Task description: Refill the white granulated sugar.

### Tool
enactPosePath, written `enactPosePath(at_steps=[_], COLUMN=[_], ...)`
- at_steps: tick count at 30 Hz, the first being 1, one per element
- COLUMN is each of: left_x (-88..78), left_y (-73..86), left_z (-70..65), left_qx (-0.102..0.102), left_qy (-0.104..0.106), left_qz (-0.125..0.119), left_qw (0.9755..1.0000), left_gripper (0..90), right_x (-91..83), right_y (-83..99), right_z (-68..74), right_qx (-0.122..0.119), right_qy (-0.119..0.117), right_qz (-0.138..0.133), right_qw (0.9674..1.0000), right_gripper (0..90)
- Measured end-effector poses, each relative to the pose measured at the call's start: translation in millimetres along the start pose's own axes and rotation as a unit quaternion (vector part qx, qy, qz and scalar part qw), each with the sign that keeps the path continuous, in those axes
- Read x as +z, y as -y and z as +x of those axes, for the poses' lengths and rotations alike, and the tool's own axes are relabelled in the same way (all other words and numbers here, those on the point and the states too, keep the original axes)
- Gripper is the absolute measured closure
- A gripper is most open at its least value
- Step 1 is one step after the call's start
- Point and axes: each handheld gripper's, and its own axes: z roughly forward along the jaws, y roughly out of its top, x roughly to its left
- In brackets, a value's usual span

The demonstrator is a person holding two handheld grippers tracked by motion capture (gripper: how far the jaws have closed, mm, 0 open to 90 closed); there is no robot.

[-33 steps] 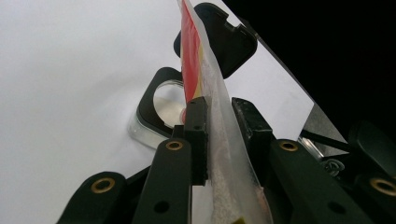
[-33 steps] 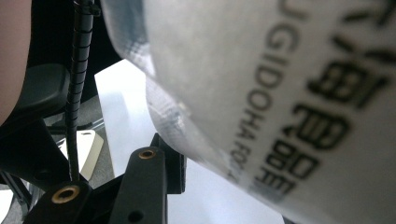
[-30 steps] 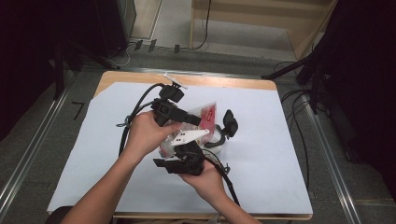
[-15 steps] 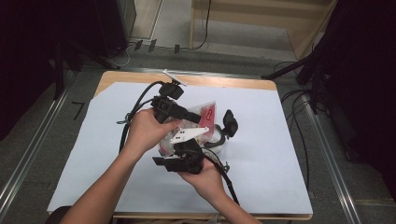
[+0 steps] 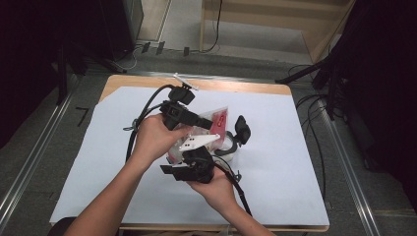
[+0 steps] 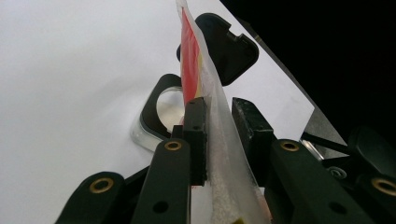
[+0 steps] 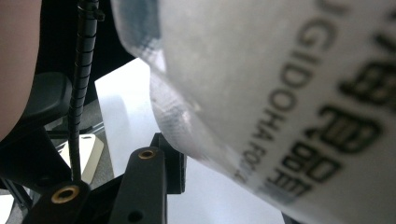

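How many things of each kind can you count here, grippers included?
Translucent plastic bag with red print: 1
Clear container with open black lid: 1
Black two-jaw grippers, left gripper and right gripper: 2
Total: 4

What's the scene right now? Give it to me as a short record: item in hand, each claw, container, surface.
item: clear bag with red print, white grains inside, held above the table
left claw: shut on the bag, pads pinching its upper part
right claw: at the bag's lower end; grip cannot be told
container: clear container with black rim under the bag, black lid flipped open
surface: white sheet on the table
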Motion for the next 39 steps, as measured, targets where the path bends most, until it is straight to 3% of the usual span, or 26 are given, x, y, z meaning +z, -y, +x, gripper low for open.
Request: enactPosePath(at_steps=[32, 39], left_x=[1.2, 2.5], left_y=[4.1, 3.7], left_z=[-3.5, -2.9], left_qx=[0.012, 0.006], left_qy=[-0.009, -0.009], left_qz=[-0.01, -0.011], left_qw=[0.9998, 0.9999], left_gripper=[77.7, 77.7], right_x=[0.5, 0.9], right_y=[2.6, 2.7], right_z=[0.3, -0.9], right_qx=[-0.008, -0.004], right_qy=[0.007, 0.006], right_qz=[0.004, 0.006], right_qw=[0.9999, 1.0], right_gripper=[64.0, 64.0])
